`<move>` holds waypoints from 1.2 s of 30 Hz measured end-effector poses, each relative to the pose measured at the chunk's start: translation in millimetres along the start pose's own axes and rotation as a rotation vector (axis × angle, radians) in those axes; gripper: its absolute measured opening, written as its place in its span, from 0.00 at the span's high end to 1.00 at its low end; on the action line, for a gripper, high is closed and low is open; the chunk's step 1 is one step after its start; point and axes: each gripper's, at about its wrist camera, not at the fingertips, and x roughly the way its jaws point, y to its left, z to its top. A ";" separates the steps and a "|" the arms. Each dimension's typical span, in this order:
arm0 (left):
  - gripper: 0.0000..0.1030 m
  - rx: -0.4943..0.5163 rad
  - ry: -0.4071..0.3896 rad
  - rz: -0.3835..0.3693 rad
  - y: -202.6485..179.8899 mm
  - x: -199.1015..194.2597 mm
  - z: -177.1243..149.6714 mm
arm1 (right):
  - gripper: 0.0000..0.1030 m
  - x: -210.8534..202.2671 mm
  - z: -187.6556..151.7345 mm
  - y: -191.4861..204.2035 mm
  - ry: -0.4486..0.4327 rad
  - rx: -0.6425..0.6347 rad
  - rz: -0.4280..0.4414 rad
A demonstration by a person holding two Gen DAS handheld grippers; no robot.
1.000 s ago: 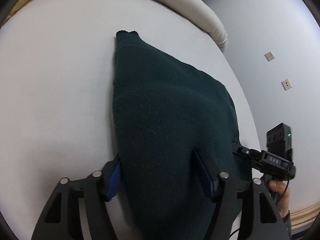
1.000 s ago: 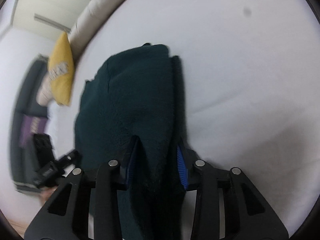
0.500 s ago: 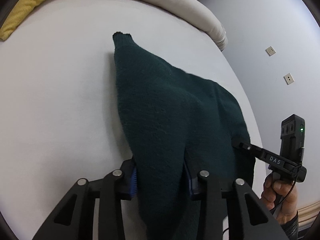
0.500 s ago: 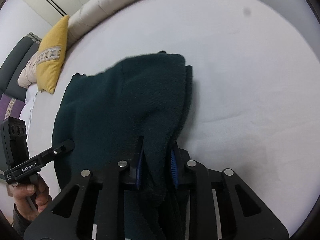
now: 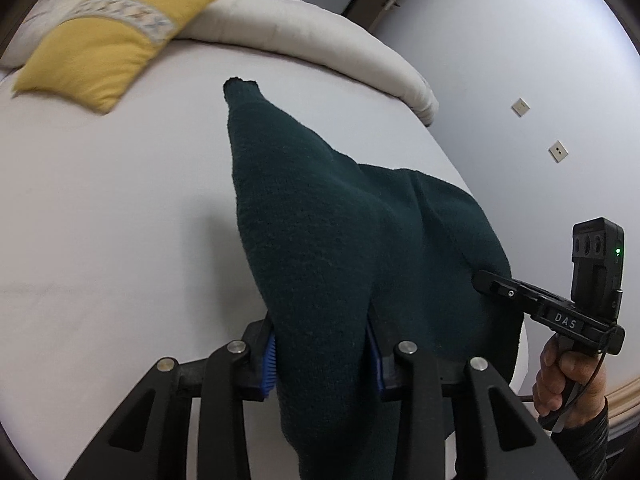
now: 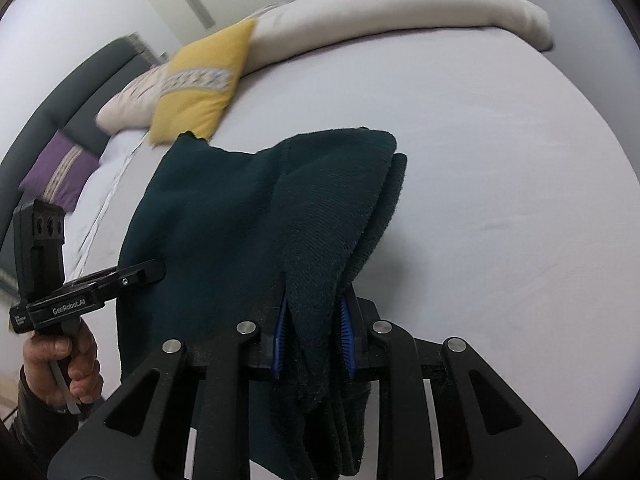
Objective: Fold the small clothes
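Note:
A dark green knitted garment (image 5: 320, 220) lies partly on a white bed (image 5: 100, 220), its near edge lifted. My left gripper (image 5: 322, 354) is shut on its near left edge, the blue pads pinching a thick fold. My right gripper (image 6: 314, 332) is shut on the near right edge, where several layers bunch and hang below the fingers; the garment also shows there (image 6: 240, 216). Each gripper shows in the other's view, the right one (image 5: 486, 282) and the left one (image 6: 154, 270), at the garment's sides. The far tip of the garment (image 5: 240, 88) rests on the sheet.
A yellow cushion (image 5: 108, 44) and a long cream bolster (image 5: 320, 44) lie at the head of the bed. A purple cushion (image 6: 60, 168) and a dark headboard (image 6: 72, 84) are at the far left. A wall with sockets (image 5: 558, 150) is to the right.
Both grippers have closed on the garment's near edge and risen, lifting it off the sheet. The views have tilted up, and the cushions and bolster have come into sight.

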 end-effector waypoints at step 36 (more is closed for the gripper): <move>0.48 -0.113 -0.113 0.111 93.7 -58.3 -72.3 | 0.69 42.8 -91.1 -41.9 -0.039 0.273 0.283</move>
